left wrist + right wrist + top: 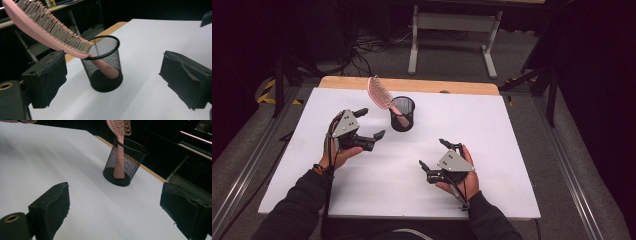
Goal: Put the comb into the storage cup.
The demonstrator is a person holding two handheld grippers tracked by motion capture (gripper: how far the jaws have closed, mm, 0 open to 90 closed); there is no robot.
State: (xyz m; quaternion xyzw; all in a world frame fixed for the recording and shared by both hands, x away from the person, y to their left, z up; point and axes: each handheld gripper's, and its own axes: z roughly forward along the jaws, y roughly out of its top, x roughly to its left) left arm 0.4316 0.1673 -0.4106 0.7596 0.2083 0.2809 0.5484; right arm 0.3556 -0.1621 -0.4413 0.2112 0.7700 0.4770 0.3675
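I hold my left gripper (369,123) and right gripper (434,154), jaws spread and empty, near the mesh cup (402,114) (pink hairbrush (380,93) leaning inside) on the white table (492,130).

Lab or studio – black curtains, floor cables (367,47), tripod legs (539,75), hazard tape (267,90).

Finding no readable text, label, brand, number or sign anywhere: none on the brush (47,32), the mesh cup (105,66), the table (492,125) or the gripper plates
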